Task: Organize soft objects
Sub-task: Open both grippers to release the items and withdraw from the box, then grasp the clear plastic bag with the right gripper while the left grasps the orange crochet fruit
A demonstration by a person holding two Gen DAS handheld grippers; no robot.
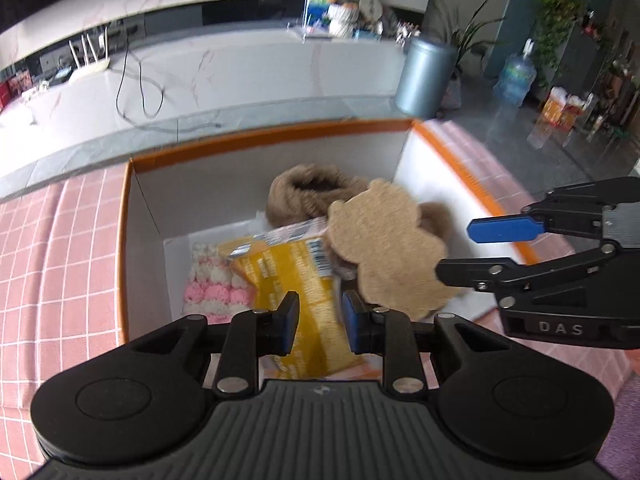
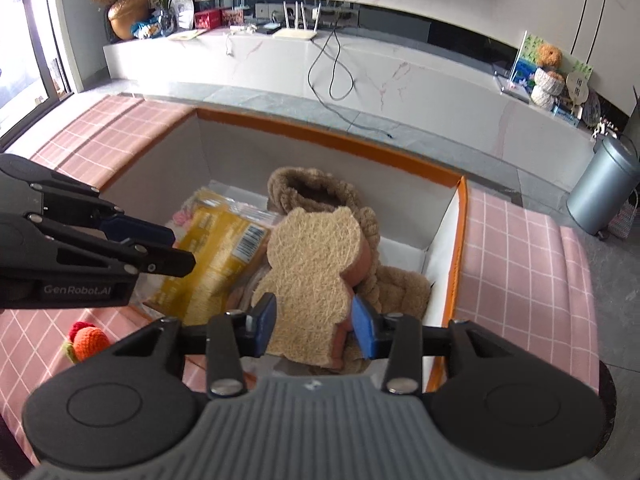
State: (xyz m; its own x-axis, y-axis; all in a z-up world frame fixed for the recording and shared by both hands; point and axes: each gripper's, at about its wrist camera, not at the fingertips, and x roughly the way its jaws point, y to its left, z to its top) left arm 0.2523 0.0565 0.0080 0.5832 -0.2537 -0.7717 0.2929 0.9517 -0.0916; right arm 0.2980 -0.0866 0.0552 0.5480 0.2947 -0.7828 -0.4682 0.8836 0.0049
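Observation:
A white box with an orange rim (image 1: 256,140) (image 2: 328,130) stands on a pink checked cloth. Inside lie a brown knitted slipper (image 1: 308,194) (image 2: 308,192), a yellow packet (image 1: 296,280) (image 2: 216,256), a pink-and-white knitted piece (image 1: 210,284) and a bear-shaped tan sponge (image 1: 384,244) (image 2: 316,276). My right gripper (image 2: 314,326) (image 1: 456,250) is open with its fingers either side of the sponge's lower end, over the box. My left gripper (image 1: 320,322) (image 2: 180,248) is open and empty above the yellow packet.
An orange crocheted toy (image 2: 90,342) lies on the pink cloth left of the box. A white marble bench with cables and a router (image 2: 294,32) runs behind. A grey bin (image 2: 600,192) (image 1: 426,76) stands on the floor to the right.

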